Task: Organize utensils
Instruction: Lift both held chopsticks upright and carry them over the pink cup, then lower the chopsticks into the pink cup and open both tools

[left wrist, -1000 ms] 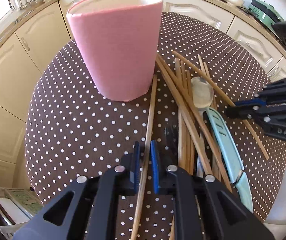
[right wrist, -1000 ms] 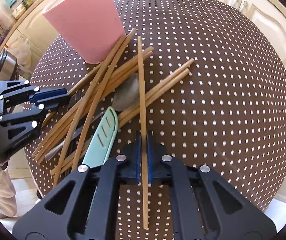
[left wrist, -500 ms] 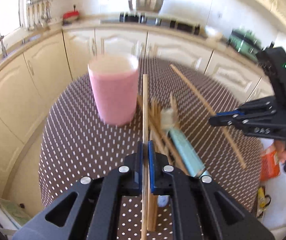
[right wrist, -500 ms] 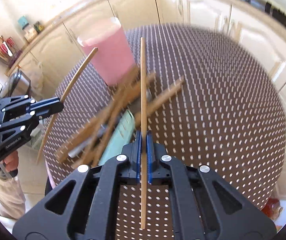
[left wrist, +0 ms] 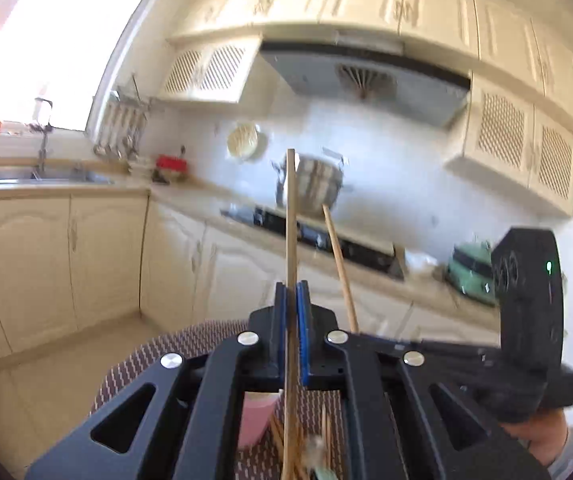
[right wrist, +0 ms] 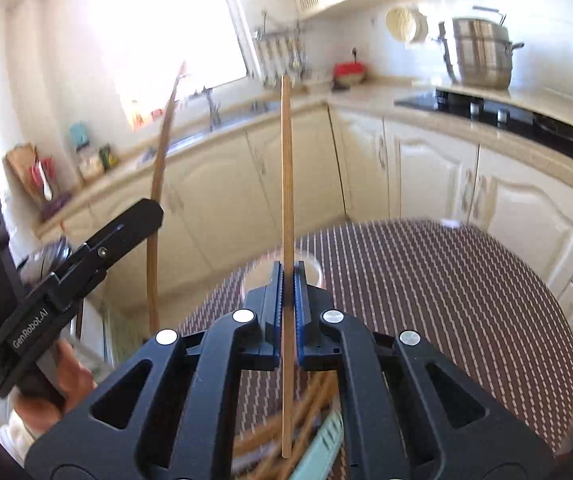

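Note:
My left gripper (left wrist: 291, 294) is shut on a wooden chopstick (left wrist: 290, 216), which stands upright, lifted off the table. Below it, through the gripper frame, I see the pink cup (left wrist: 255, 418) and the pile of chopsticks (left wrist: 284, 446). My right gripper (right wrist: 286, 276) is shut on a second chopstick (right wrist: 285, 184), also upright above the dotted tablecloth (right wrist: 446, 300). Under it lie the loose chopsticks (right wrist: 310, 412) and a mint-green knife (right wrist: 322, 446). In each view the other gripper shows to the side: the left gripper (right wrist: 152, 216) and the right gripper (left wrist: 370, 340), each with its stick.
Cream kitchen cabinets (right wrist: 434, 176) and a counter run behind the round table. A steel pot (right wrist: 478, 52) stands by the black hob (right wrist: 498, 114). A sink (left wrist: 26, 176) sits under the window. A person's hand (right wrist: 66, 380) grips the left tool.
Both grippers rose from the table and tilted upward, each carrying its chopstick. The views swung from the tabletop to the kitchen walls, so the cup and pile dropped to the bottom.

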Available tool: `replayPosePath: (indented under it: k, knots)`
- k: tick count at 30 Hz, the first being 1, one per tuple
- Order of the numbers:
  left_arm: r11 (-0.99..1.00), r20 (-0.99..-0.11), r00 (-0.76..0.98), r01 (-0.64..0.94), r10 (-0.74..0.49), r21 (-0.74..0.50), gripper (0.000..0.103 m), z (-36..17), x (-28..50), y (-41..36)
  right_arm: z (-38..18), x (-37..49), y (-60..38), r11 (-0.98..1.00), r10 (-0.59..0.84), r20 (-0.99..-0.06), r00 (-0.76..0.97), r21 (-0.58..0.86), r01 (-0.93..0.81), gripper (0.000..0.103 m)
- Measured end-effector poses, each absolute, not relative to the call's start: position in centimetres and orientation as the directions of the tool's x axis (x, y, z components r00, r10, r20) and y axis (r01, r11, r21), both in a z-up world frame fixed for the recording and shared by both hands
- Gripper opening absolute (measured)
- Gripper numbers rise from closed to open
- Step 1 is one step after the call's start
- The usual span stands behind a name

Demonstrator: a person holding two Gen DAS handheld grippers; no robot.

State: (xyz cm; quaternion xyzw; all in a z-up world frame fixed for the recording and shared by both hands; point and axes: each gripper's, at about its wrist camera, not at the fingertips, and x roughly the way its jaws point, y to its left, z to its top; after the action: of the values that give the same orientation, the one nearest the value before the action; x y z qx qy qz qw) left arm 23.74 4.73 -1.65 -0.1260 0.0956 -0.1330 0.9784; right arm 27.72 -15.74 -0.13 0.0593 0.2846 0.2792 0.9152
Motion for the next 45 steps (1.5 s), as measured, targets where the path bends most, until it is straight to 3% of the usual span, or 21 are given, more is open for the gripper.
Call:
replayPosePath:
  k: [4,14,30,38,39,42,45]
  knots:
    - [0.934,-0.035,0.972,0.212,-0.231,-0.288,0.005,-1.0,25.5,4.3,0.2,29.9,-13.7,0.839,0.543,-0.407,0.734,0.291,-0.460,0.005]
    - [0.938,0.081,0.987,0.155,-0.136,-0.310,0.005,-1.6,29.8,5.0,-0.4,33.5,-11.6,0.833,0.539,-0.264,0.800,0.306,-0.461,0.006]
    - [0.952,0.001,0.993,0.111,-0.115,-0.285,0.005,-5.5,31.0,5.6,-3.3,33.2,-11.3,0.859,0.506,-0.290,0.813,0.257,-0.443,0.006]
    - [0.956,-0.103,0.983,0.118,-0.151,-0.268,0.006,-6.6,29.8,5.3,-4.1,30.9,-11.7,0.882,0.470,-0.313,0.825,0.217,-0.419,0.006]
    - [0.958,-0.122,0.980,0.119,-0.155,-0.261,0.009,-6.8,29.8,5.3,-4.2,30.7,-11.6,0.884,0.465,-0.317,0.827,0.211,-0.416,0.006]
    - [0.966,-0.149,0.979,0.098,-0.137,-0.239,0.035,-7.0,29.2,5.2,-4.5,30.0,-11.5,0.893,0.450,-0.324,0.832,0.192,-0.408,0.006]
    - [0.968,-0.168,0.976,0.099,-0.139,-0.229,0.040,-7.1,28.6,5.4,-4.7,29.5,-11.5,0.897,0.441,-0.330,0.834,0.187,-0.400,0.006]
